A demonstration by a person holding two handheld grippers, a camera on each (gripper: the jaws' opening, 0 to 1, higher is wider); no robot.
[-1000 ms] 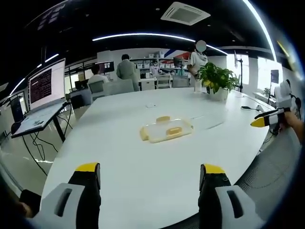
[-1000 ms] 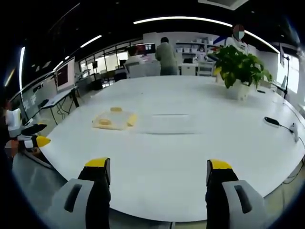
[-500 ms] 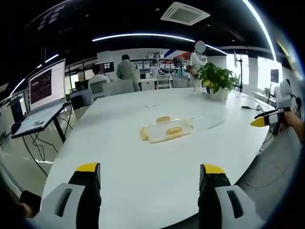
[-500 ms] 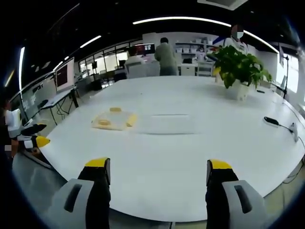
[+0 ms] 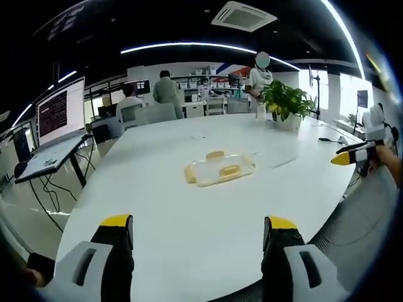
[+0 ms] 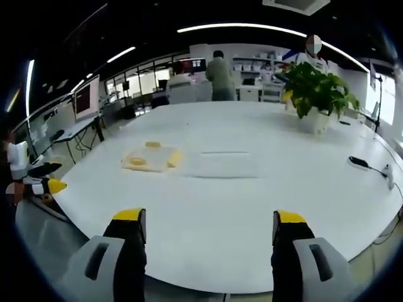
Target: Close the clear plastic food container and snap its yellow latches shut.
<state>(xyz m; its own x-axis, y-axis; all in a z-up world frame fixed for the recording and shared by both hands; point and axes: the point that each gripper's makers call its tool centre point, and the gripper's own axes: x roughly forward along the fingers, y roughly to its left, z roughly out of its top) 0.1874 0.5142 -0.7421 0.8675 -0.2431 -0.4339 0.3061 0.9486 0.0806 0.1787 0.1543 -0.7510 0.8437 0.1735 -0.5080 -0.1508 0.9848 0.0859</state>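
A clear plastic food container (image 5: 219, 168) with yellow latches on its sides sits open near the middle of the white table (image 5: 189, 214). Its clear lid (image 6: 220, 163) lies flat on the table beside it, apart from the container (image 6: 151, 157). My left gripper (image 5: 198, 231) is open over the near table edge, well short of the container, with nothing between its yellow-tipped jaws. My right gripper (image 6: 211, 225) is open too, at another side of the table with nothing in it. Each gripper also appears in the other's view, the right gripper (image 5: 352, 155) and the left gripper (image 6: 41, 184).
A potted plant (image 6: 318, 88) stands at the far side of the table, and a black device with a cable (image 6: 360, 162) lies near the right edge. A monitor on a stand (image 5: 62, 113) is off to the left. People stand and sit at desks in the background (image 5: 167, 90).
Both views have drifted very slightly with the hands. The container, the lid and both grippers stand as before.
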